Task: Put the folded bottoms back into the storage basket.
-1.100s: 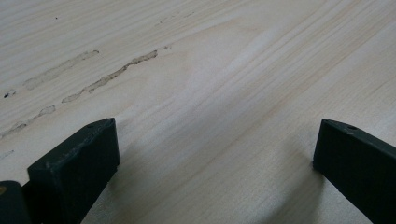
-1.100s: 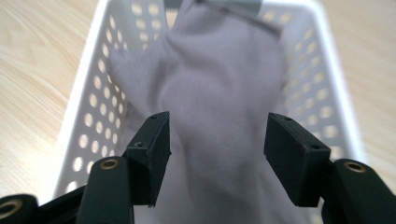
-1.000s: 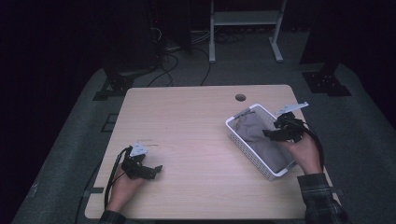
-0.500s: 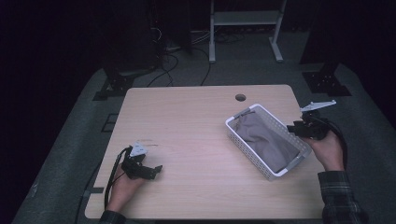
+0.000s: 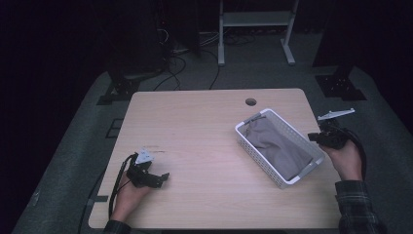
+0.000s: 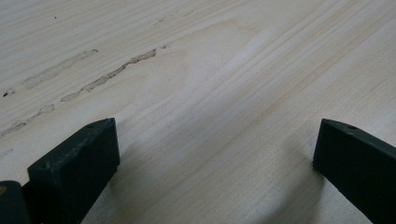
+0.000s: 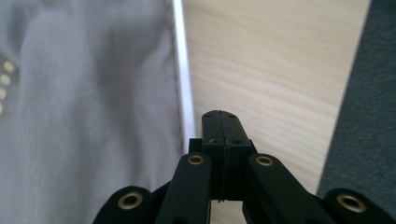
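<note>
While the left gripper (image 5: 163, 178) rests wide open on the table (image 5: 204, 122), the right gripper (image 7: 220, 122), jaws just closed empty, hovers beside the basket (image 5: 243, 131) of grey cloth (image 5: 280, 146).

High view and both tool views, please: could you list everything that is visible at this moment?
basket: one, white, right part of the table.
cloth: one, grey, lying in the basket.
table: one, light wood, centre.
metal stand: one, pale, behind the table.
cables: several, dark, on the floor behind.
left tool: one, black, open, on the table's near left.
right tool: one, black, shut and empty, beside the basket's right rim.
</note>
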A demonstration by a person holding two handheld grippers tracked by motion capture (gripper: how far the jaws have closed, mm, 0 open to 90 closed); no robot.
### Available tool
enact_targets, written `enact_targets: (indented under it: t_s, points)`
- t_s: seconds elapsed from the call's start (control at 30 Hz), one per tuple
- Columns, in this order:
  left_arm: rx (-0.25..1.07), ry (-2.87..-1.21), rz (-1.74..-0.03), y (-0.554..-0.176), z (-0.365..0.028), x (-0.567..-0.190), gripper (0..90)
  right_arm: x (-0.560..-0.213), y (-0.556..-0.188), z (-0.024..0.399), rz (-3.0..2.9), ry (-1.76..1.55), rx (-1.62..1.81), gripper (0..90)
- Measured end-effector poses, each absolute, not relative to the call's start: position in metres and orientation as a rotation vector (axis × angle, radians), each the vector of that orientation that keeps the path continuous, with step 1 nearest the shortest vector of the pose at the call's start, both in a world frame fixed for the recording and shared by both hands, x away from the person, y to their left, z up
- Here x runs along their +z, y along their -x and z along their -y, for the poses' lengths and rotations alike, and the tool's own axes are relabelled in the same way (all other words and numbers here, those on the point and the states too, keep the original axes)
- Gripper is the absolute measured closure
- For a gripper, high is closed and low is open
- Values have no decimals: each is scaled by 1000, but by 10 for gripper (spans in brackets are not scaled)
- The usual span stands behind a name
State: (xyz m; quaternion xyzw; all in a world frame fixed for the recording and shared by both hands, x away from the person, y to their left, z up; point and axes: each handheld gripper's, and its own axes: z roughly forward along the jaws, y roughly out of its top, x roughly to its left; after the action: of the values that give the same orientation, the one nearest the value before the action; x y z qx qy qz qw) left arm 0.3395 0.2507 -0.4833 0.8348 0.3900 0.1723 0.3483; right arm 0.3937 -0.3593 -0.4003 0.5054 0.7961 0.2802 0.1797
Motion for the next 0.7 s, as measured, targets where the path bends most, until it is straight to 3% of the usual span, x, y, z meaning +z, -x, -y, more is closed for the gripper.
enact_targets:
  t_s: [0.7]
  points:
    - [446,-2165,-1010,-339,-251,-483,0,-408,-368,317,-2361,-1317,835,897]
